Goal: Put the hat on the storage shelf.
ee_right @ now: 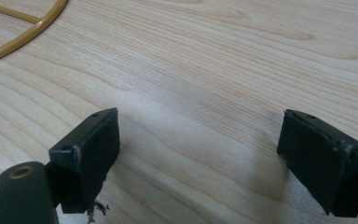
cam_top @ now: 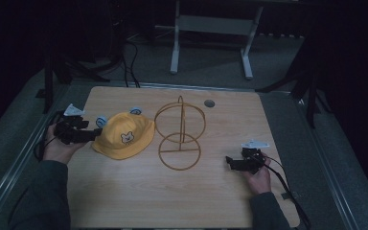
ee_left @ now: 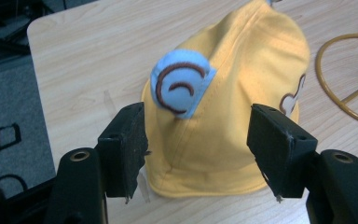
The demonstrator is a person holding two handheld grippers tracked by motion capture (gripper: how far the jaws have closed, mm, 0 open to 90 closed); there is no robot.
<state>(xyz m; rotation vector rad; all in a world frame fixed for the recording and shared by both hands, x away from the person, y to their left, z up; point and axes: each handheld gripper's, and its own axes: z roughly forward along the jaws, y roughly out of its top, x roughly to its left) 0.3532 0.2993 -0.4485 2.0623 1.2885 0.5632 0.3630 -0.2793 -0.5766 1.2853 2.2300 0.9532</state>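
A yellow child's hat [cam_top: 123, 135] with a bear face and light-blue ears lies on the wooden table [cam_top: 139, 201], left of centre. A gold wire stand [cam_top: 179, 134] of rings rises just right of it. My left gripper [cam_top: 96, 133] is at the hat's left brim. In the left gripper view its jaws stand wide open on either side of the hat's brim [ee_left: 200, 163], below a blue ear [ee_left: 182, 86], and the pads do not press the fabric. My right gripper [cam_top: 229, 162] rests low at the right, open over bare wood [ee_right: 200, 154].
A small grey round insert [cam_top: 209, 103] sits in the tabletop near the far edge. A white frame's legs [cam_top: 175, 48] stand on the floor beyond the table. Cables trail from both grippers. The stand's base ring [ee_right: 23, 32] lies at the far left in the right gripper view.
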